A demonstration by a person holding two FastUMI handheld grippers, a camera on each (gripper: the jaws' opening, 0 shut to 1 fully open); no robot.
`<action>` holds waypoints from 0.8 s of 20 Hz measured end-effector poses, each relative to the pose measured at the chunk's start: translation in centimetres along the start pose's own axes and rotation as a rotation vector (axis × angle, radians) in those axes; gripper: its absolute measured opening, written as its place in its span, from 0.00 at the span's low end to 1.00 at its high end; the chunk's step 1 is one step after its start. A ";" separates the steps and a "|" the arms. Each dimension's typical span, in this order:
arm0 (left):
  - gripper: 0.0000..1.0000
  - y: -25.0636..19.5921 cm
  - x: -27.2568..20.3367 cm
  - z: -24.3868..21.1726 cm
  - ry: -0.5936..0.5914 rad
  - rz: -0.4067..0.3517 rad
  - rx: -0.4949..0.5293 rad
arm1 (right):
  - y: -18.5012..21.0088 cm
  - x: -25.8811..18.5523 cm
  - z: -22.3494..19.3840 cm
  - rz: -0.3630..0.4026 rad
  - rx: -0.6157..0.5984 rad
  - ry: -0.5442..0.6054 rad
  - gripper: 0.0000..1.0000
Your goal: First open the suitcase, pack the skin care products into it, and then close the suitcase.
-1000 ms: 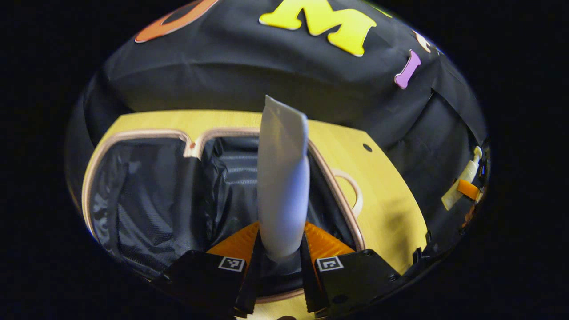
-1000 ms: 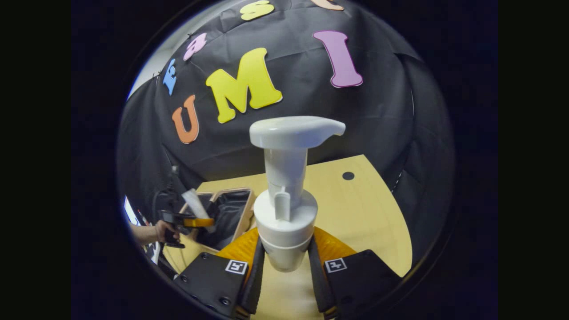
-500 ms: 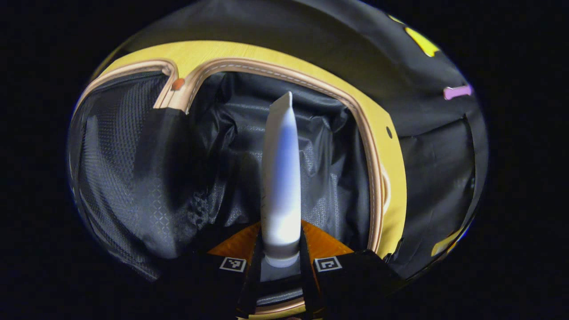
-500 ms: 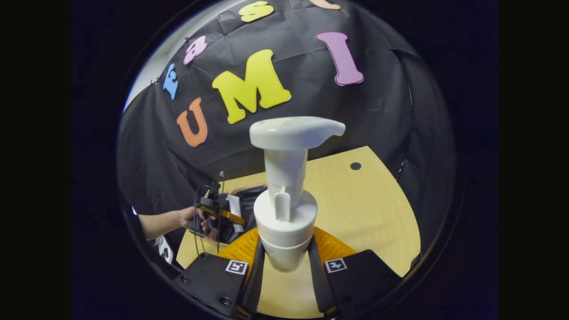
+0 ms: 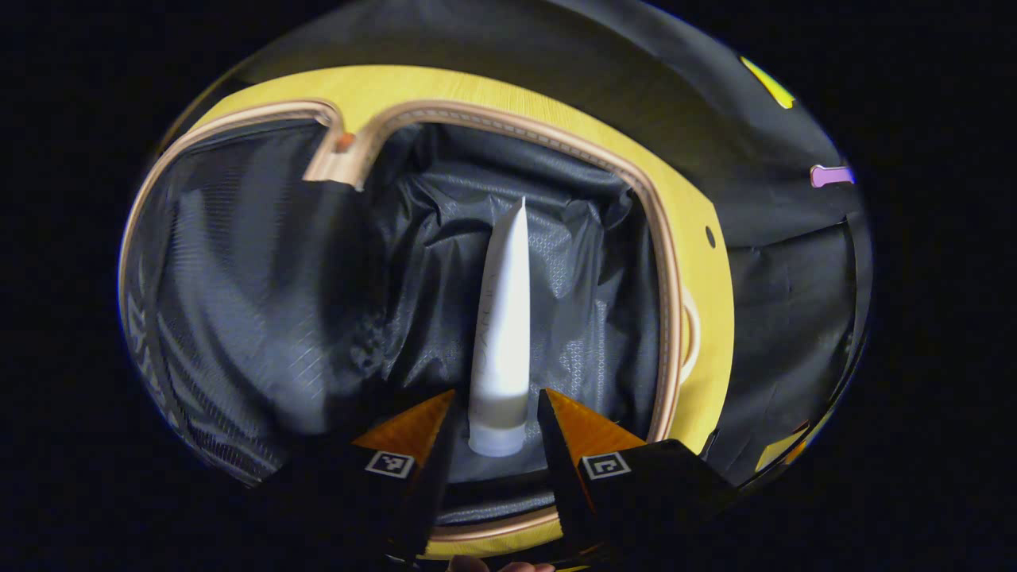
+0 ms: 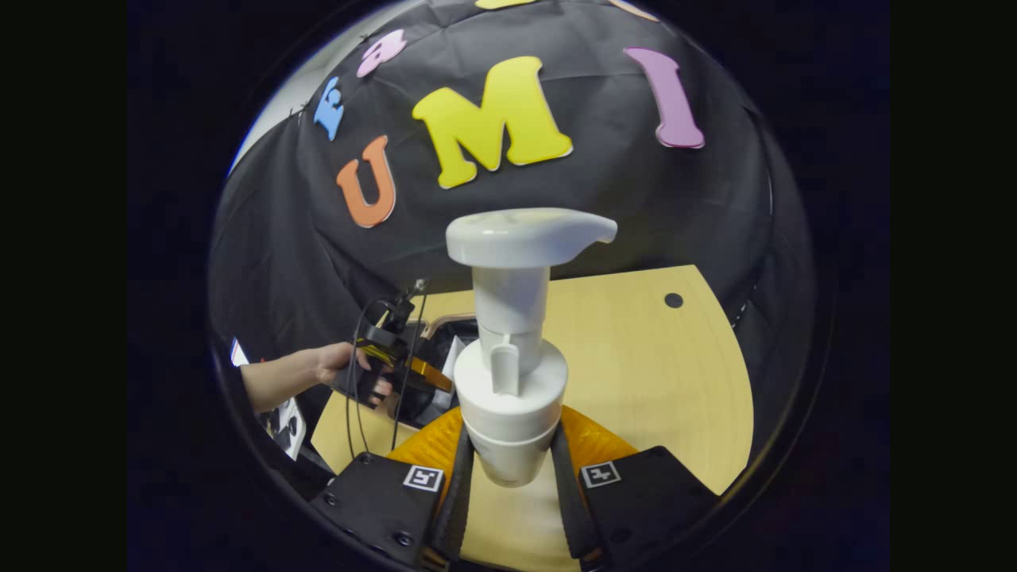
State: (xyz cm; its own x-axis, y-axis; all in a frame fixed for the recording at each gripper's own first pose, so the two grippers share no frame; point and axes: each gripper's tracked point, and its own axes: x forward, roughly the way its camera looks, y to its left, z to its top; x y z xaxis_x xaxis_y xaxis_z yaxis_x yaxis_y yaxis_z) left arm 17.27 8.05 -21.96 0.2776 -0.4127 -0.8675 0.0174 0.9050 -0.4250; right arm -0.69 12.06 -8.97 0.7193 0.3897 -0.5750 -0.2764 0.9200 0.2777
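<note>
Your left gripper (image 5: 493, 425) has its fingers spread, tube (image 5: 502, 334) lying free in the open suitcase (image 5: 508, 135). Your right gripper (image 6: 508, 477) clamps the pump bottle (image 6: 512, 349) over the table (image 6: 659, 373); carry it over next.

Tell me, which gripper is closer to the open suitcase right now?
Left. The left gripper hangs right over the open suitcase, its fingers apart around a white tube lying inside. The right gripper is off to the side over the table, clamping a pump bottle.
</note>
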 end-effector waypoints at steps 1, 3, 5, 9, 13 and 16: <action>0.67 -0.4 -1.6 -0.1 -0.050 -0.020 -0.006 | 1.5 1.1 0.3 0.025 -0.027 0.022 0.46; 0.80 -0.6 -4.8 -0.8 -0.157 -0.069 -0.035 | 4.5 3.9 0.6 0.084 -0.063 0.068 0.46; 0.82 0.6 -8.1 -2.0 -0.284 -0.097 -0.075 | 7.1 7.2 0.7 0.133 -0.099 0.134 0.46; 0.80 4.1 -12.9 -6.8 -0.476 -0.052 -0.162 | 9.9 14.0 -1.2 0.153 -0.070 0.317 0.46; 0.80 6.6 -15.9 -12.9 -0.573 -0.020 -0.233 | 9.2 21.0 -5.3 0.073 0.034 0.536 0.43; 0.80 8.6 -17.0 -16.9 -0.590 0.012 -0.266 | 8.4 26.0 -8.4 -0.018 0.084 0.648 0.46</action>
State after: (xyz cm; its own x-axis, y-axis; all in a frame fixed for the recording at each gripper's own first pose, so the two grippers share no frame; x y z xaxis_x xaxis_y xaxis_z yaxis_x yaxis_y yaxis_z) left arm -3.59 21.15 -15.23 0.7590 -0.2085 -0.6168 -0.2064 0.8215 -0.5316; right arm 10.32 30.25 -28.03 0.1862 0.3445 -0.9201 -0.1981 0.9304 0.3083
